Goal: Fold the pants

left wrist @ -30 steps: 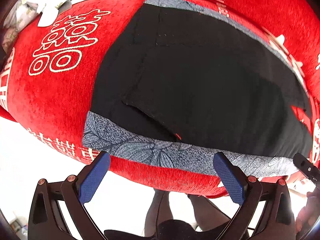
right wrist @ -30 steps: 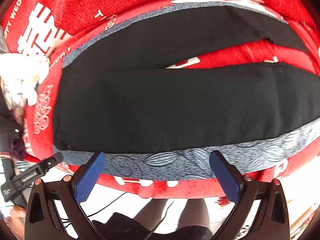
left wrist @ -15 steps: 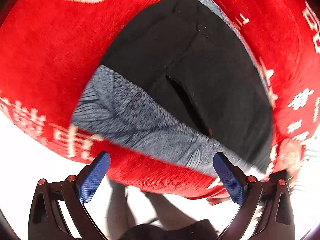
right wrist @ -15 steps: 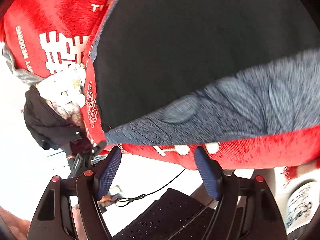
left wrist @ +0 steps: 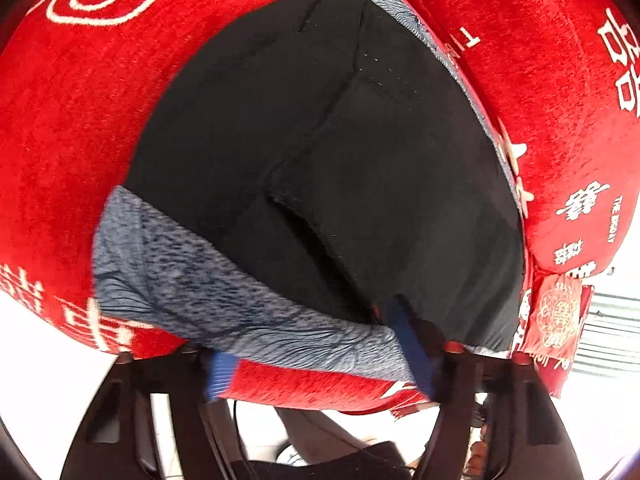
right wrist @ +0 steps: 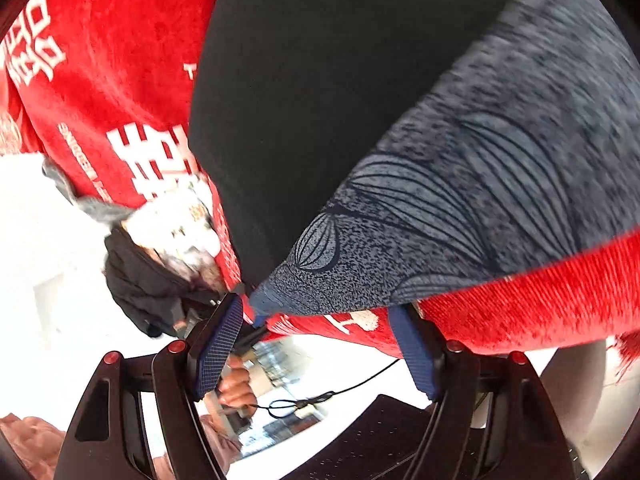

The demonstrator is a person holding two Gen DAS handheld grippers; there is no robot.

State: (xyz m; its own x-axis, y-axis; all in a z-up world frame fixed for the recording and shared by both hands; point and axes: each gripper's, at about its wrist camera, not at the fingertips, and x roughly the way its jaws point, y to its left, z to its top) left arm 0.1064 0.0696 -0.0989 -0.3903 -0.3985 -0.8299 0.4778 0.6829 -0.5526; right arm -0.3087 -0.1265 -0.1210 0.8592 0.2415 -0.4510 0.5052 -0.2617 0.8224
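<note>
One pair of black pants point(left wrist: 360, 168) lies flat on a surface draped with a red cloth point(left wrist: 72, 128) printed with white characters. A grey patterned band point(left wrist: 208, 280) runs along the pants' near edge, at the edge of the surface, and a pocket seam point(left wrist: 304, 216) shows on the black fabric.

The left tool point(left wrist: 320, 364) is pushed up against that near edge. Its two blue fingers point(left wrist: 412, 356) stand apart, one at each side of a stretch of the grey band, with the band and the red cloth between them; they have not closed on the fabric.

In the right wrist view the same pants point(right wrist: 320, 80) fill the upper part of the frame, with the grey band point(right wrist: 500, 160) coming to a corner low in the middle. The right tool point(right wrist: 316, 344) sits at that corner, its two blue fingers point(right wrist: 220, 344) spread wide, the corner of the band just between them and the left finger touching or nearly touching it.

Beyond the left end of the surface lies one heap of other clothing point(right wrist: 160, 256), dark and light pieces together. A hand point(right wrist: 236, 388) shows below, behind the right tool's left finger.
</note>
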